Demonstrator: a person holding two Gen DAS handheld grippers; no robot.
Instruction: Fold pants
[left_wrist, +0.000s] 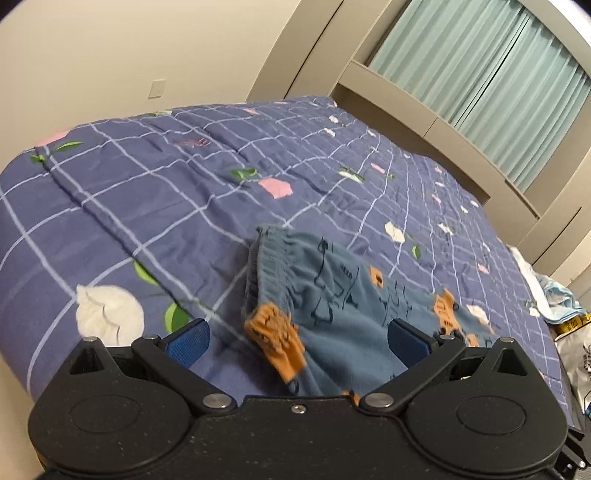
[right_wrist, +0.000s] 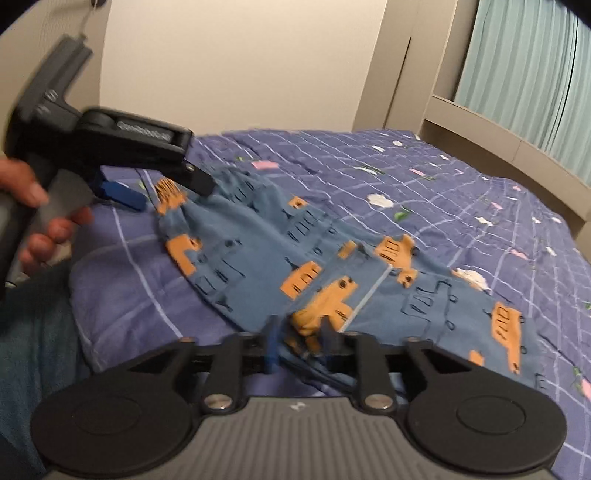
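Observation:
Blue pants (left_wrist: 332, 295) printed with orange trucks lie spread on the bed, waistband (left_wrist: 266, 258) pointing away in the left wrist view. My left gripper (left_wrist: 297, 339) stands open just above the waistband end, its blue pads (left_wrist: 188, 339) wide apart and clear of the cloth. The right wrist view shows the same pants (right_wrist: 295, 251) and, at the upper left, the left gripper (right_wrist: 173, 194) held in a hand. My right gripper (right_wrist: 300, 339) sits low at the pants' near edge. Its fingers (right_wrist: 271, 343) stand a little apart around a bunched orange fold, with a gap beside the cloth.
A purple checked quilt (left_wrist: 166, 192) with flowers covers the bed. A beige sill (left_wrist: 424, 122) and green curtains (left_wrist: 498, 74) run along the far side. Crumpled laundry (left_wrist: 554, 295) and a bag (left_wrist: 576, 354) lie at the right. The person's jeans leg (right_wrist: 29, 332) is at the left.

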